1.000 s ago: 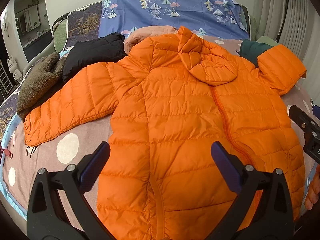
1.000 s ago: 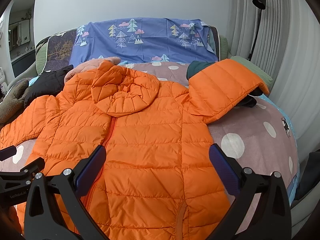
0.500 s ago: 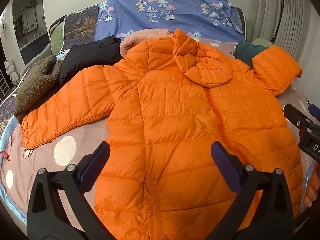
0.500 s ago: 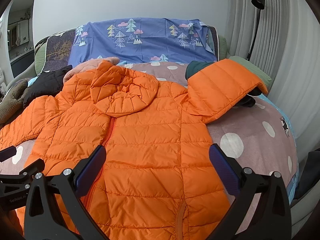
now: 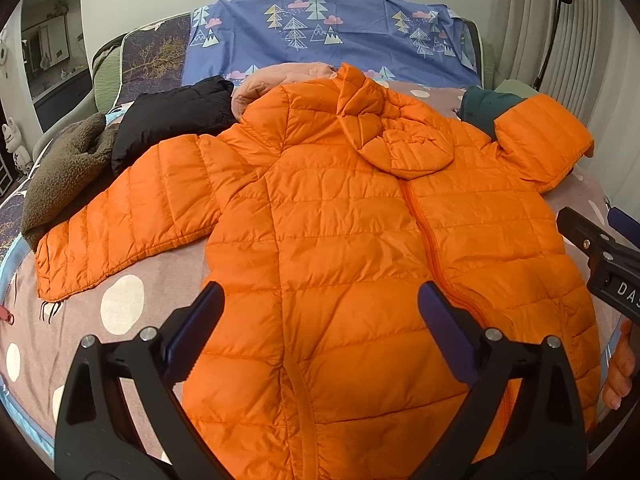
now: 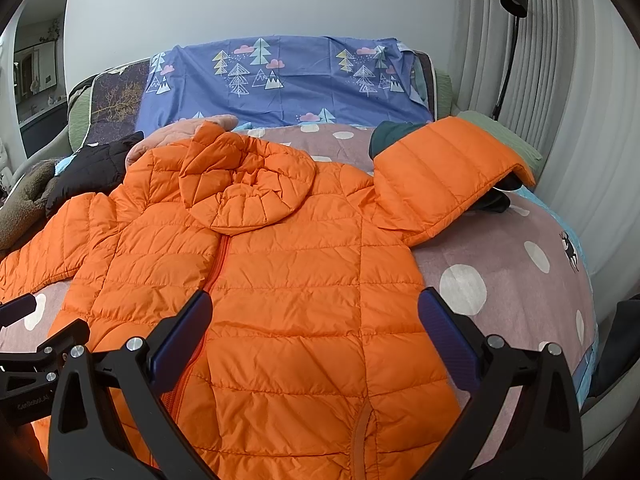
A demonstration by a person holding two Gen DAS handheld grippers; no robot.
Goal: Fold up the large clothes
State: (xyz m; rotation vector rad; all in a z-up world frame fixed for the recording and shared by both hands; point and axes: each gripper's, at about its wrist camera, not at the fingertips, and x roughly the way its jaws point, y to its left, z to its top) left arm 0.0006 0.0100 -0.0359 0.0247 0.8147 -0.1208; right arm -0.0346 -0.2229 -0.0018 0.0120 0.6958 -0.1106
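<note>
The left tongs (image 5: 320,324) are held wide apart, released, with nothing gripped between the blue pads; they are poised above the lower front of the orange puffer jacket (image 5: 360,240). The right tongs (image 6: 316,330) are spread just as wide, released as well, and are set over the jacket's other front panel, beside the zip. In the left wrist view, part of the right tongs is seen at the right edge, with a hand (image 5: 620,368) glimpsed below it.

The jacket is laid front-up and zipped on the bed, its hem nearest the tongs. The hood (image 6: 248,188) is flopped forward onto the chest. One sleeve (image 5: 120,224) is stretched out sideways across the spotted brown bedspread (image 6: 480,280); the other sleeve (image 6: 444,176) is raised over a dark green garment (image 6: 390,134) and something dark beneath the cuff.

Further out, a black jacket (image 5: 176,116), a brown fleece (image 5: 60,172) and a pink garment (image 5: 276,80) are piled beyond the outstretched sleeve. A blue sheet printed with trees (image 6: 280,80) is draped at the head of the bed. A black lamp (image 6: 514,0) is stood against the pale curtain (image 6: 560,80).
</note>
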